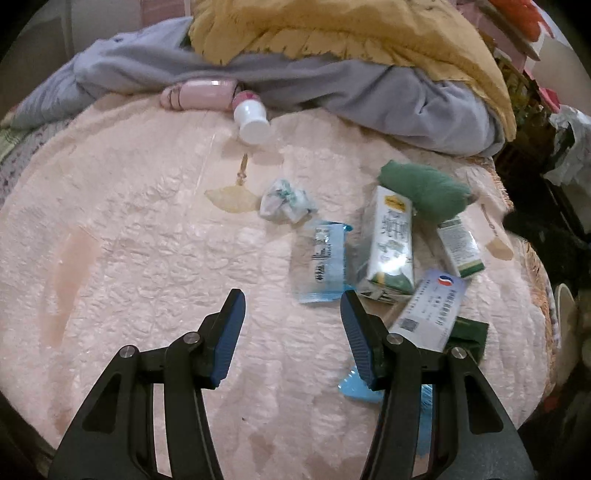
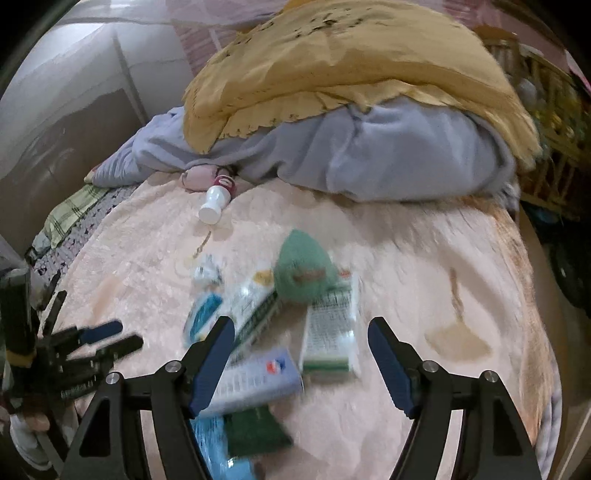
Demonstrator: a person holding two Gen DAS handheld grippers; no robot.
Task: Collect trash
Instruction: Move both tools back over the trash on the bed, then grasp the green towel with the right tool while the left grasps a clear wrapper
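While a pink bedspread (image 1: 129, 229) covers the bed, a yellow quilt (image 1: 351, 33) and grey blanket (image 1: 369, 92) lie heaped along its far edge. Trash clusters toward the right edge: a milk carton (image 1: 391, 243), a blue wrapper (image 1: 325, 258), a crumpled tissue (image 1: 286, 201). The left claw (image 1: 293, 308) and the right claw (image 2: 301, 332) hang spread above it, pinching nothing.

Left gripper (image 1: 292, 301): black angular arms, blue ribbed pads, silver round screws.
Right gripper (image 2: 301, 328): same black arms, blue pads.
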